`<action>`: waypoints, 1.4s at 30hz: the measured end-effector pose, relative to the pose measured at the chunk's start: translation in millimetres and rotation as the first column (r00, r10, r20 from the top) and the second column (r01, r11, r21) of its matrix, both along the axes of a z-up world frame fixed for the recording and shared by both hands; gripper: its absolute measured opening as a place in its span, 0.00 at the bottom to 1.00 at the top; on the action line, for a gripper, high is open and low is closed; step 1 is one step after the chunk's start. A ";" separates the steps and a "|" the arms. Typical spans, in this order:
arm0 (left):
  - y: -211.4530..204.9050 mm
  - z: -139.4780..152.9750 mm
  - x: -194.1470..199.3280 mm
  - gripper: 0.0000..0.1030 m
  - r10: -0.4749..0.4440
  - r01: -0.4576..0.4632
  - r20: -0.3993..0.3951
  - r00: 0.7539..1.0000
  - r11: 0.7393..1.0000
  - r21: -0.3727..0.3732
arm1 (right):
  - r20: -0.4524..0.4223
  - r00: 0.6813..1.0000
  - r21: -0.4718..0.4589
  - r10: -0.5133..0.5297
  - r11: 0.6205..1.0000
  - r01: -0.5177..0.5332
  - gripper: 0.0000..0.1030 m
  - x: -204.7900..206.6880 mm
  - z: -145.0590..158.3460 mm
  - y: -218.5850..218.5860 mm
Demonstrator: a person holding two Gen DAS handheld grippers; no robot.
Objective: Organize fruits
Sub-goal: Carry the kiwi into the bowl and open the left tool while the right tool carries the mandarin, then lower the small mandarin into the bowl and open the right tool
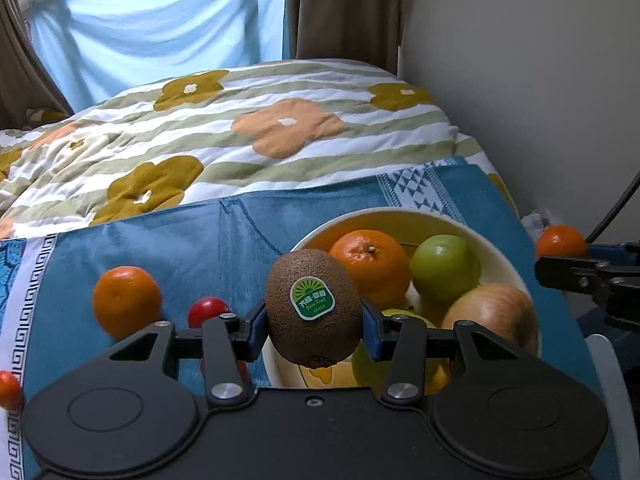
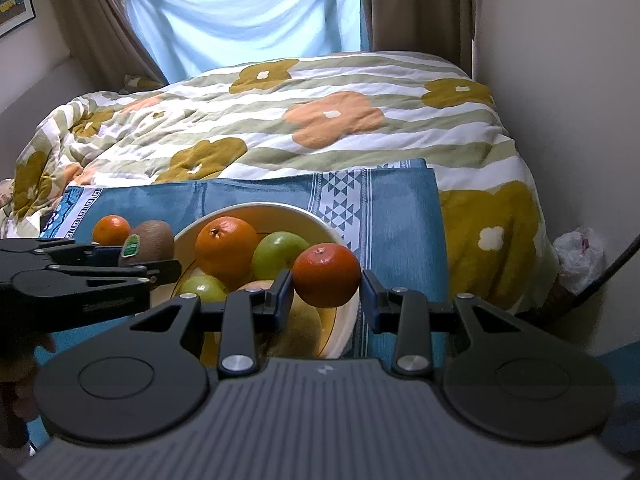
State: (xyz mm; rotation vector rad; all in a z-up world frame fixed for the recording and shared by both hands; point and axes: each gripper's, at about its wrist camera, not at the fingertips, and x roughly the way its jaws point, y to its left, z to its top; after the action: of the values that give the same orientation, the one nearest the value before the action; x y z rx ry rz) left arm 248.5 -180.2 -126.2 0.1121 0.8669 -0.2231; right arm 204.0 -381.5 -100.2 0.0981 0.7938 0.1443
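My left hand-held gripper [image 1: 314,326] is pinching a kiwi [image 1: 313,307], both blue pads pressed against its sides, the green sticker facing me; the fruit hangs over the near left rim of the bowl [image 1: 506,258]. Just beyond it in the bowl sit an orange [image 1: 370,268] and a green apple [image 1: 445,266], with a reddish apple [image 1: 494,312] to the right of my fingers. To the left of this hand-held gripper, on the blue cloth [image 1: 224,232], lie a tangerine [image 1: 127,302] and a small red fruit [image 1: 208,311] just beside my left finger. My right hand-held gripper [image 2: 326,294] is clamped on a darker tangerine [image 2: 327,275], held above the bowl's right rim [image 2: 320,220]. Beyond and left of it the same orange [image 2: 226,250] and green apple [image 2: 280,254] rest in the bowl, a second green fruit [image 2: 202,288] nearer me. Farther ahead lies the flowered quilt [image 2: 320,120] on the bed, then the pale blue curtain [image 2: 248,12].
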 end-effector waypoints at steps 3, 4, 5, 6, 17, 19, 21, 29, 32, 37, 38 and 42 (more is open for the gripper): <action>-1.1 -6.9 7.3 0.49 -0.004 0.004 -0.012 1.000 1.000 0.007 | -0.001 1.000 0.010 -0.007 1.000 0.007 0.49 5.4 -4.3 -2.3; -1.5 -7.5 7.7 0.50 -0.009 0.009 -0.004 1.000 1.000 0.013 | -0.002 1.000 0.014 -0.011 1.000 0.011 0.49 6.9 -5.7 -3.1; -2.4 -7.2 7.1 0.54 -0.010 0.010 0.002 1.000 1.000 0.017 | -0.005 1.000 0.019 -0.015 1.000 0.015 0.49 8.4 -7.2 -4.2; -2.1 -6.2 6.7 0.59 -0.008 0.008 0.007 1.000 1.000 0.017 | -0.008 1.000 0.023 -0.018 1.000 0.018 0.49 9.2 -8.5 -5.3; 5.6 16.7 -13.5 0.86 0.012 -0.011 0.051 0.999 1.000 -0.012 | -0.022 1.000 0.015 -0.021 1.000 0.021 0.49 14.4 -9.7 -11.1; 8.0 20.5 -20.1 0.86 0.022 -0.021 0.052 0.998 1.000 -0.016 | -0.022 1.000 0.011 -0.016 1.000 0.016 0.49 15.9 -9.6 -10.9; 10.8 24.3 -25.1 0.86 0.031 -0.030 0.054 0.998 0.999 -0.026 | -0.023 1.000 0.010 -0.007 1.000 0.007 0.49 18.5 -9.9 -10.9; 21.0 37.4 -45.7 0.86 0.085 -0.083 0.076 0.993 0.996 -0.028 | -0.043 0.999 0.012 0.032 0.999 -0.031 0.49 31.1 -17.9 -6.2; 26.5 41.2 -52.5 0.86 0.107 -0.105 0.084 0.991 0.994 -0.024 | -0.046 0.998 0.022 0.045 0.999 -0.044 0.49 34.4 -21.1 -6.2; 35.0 45.4 -62.3 0.86 0.138 -0.137 0.094 0.986 0.990 -0.016 | -0.044 0.997 0.031 0.057 0.998 -0.055 0.49 37.9 -24.6 -4.6; 36.5 45.7 -64.2 0.86 0.143 -0.142 0.095 0.985 0.990 -0.016 | -0.045 0.997 0.033 0.057 0.998 -0.056 0.49 38.5 -25.3 -4.7; 38.2 47.6 -71.6 0.86 0.156 -0.155 0.101 0.983 0.988 -0.014 | -0.039 0.997 0.057 0.066 0.996 -0.064 0.59 38.3 -26.4 -7.0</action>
State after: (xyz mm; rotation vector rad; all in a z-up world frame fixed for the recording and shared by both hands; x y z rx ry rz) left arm 177.0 -142.0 -78.6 0.0494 0.7698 -0.0725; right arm 242.3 -388.4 -126.6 0.1283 0.8345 0.2271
